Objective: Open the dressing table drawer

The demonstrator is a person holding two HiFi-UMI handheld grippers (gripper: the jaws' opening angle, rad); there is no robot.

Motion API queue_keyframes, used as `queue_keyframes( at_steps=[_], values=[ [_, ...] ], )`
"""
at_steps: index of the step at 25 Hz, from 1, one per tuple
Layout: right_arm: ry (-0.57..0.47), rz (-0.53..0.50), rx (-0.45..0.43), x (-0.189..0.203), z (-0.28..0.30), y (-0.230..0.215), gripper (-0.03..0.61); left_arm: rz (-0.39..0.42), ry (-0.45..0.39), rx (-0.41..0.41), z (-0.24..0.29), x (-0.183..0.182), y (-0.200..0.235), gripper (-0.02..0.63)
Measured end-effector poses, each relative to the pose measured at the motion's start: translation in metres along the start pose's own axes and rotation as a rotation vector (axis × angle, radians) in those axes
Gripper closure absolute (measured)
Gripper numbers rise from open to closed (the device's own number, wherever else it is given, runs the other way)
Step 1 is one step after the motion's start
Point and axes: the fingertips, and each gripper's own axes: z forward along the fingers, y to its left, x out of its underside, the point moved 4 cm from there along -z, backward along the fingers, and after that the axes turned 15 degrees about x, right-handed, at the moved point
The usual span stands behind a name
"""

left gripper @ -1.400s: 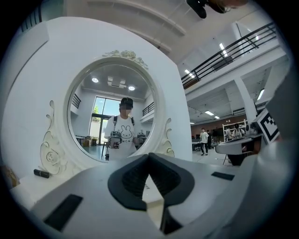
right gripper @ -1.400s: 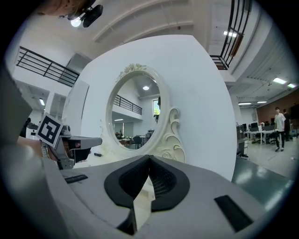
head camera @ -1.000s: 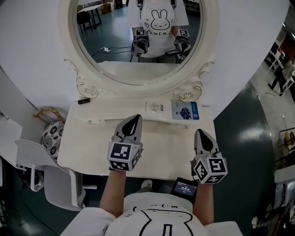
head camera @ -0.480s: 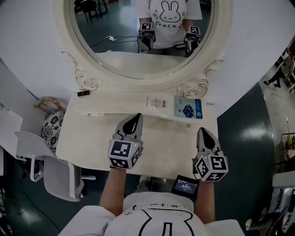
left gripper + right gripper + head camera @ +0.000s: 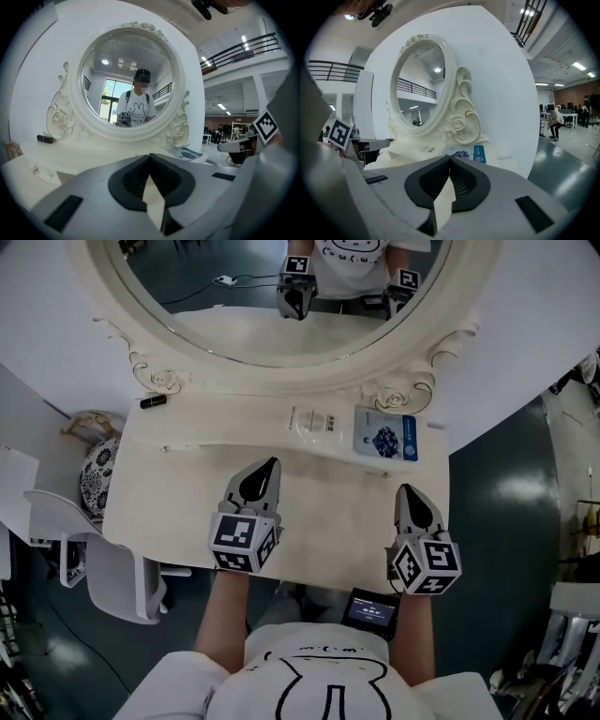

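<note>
The cream dressing table fills the middle of the head view, under its oval mirror. A low step runs across the back of the top, with a small knob at its left end and another knob at its right; the left knob also shows in the left gripper view. My left gripper hovers over the table's middle, shut and empty. My right gripper hovers over the right part, also shut and empty. No drawer front shows from above.
On the back shelf lie a white packet, a blue packet and a small black object. A white chair and a patterned cushion stand left of the table. A small screen hangs at the person's waist.
Both grippers have sunk lower over the table top and stay shut. The head view has shifted, so less of the mirror shows.
</note>
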Motion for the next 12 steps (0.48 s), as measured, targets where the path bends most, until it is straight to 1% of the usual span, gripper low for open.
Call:
queue_keyframes(
  at_steps=[6,9,11,12],
  values=[
    [0.058,0.022,0.003,0.022,0.012,-0.004,0.56,-0.048,0.03,-0.029,0.003,0.022,0.007,0.606],
    [0.085,0.032,0.014,0.029,0.019,-0.007,0.524,-0.062,0.04,-0.034,0.005,0.027,0.009,0.606],
    [0.107,0.036,0.018,0.035,0.024,-0.008,0.513,-0.071,0.05,-0.038,0.007,0.031,0.011,0.606],
    [0.118,0.036,0.021,0.038,0.027,-0.009,0.495,-0.077,0.052,-0.042,0.007,0.033,0.012,0.606]
  ],
)
